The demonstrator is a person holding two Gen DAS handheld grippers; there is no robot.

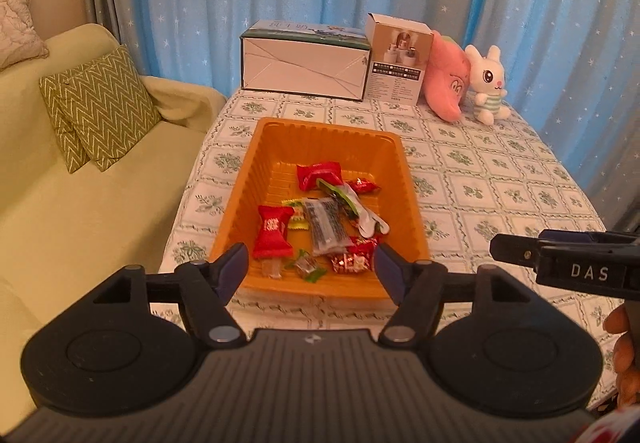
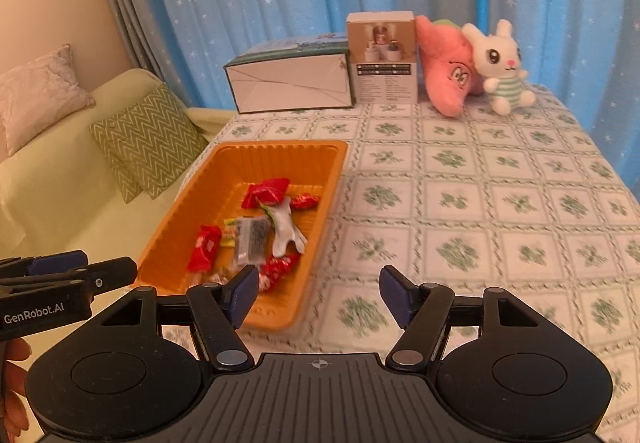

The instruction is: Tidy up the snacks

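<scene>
An orange plastic tray (image 1: 276,147) (image 2: 248,159) sits on the table near its left edge and holds several wrapped snacks: a red packet (image 1: 272,237) (image 2: 204,247), a clear grey-printed packet (image 1: 328,225) (image 2: 252,233), a white and green wrapper (image 1: 360,209) (image 2: 284,225) and small red candies (image 1: 352,261) (image 2: 280,267). My left gripper (image 1: 308,269) hangs open above the tray's near end with nothing between its fingers. My right gripper (image 2: 316,293) is open and empty too, over the tablecloth just right of the tray's near corner. Each gripper shows side-on in the other's view.
A white carton (image 1: 304,69) (image 2: 290,83), a small product box (image 1: 400,57) (image 2: 382,57), a pink plush (image 1: 446,83) (image 2: 448,69) and a white bunny plush (image 1: 488,85) (image 2: 502,65) line the table's far edge. A green sofa with zigzag cushions (image 1: 96,103) (image 2: 148,145) stands left. Blue curtains hang behind.
</scene>
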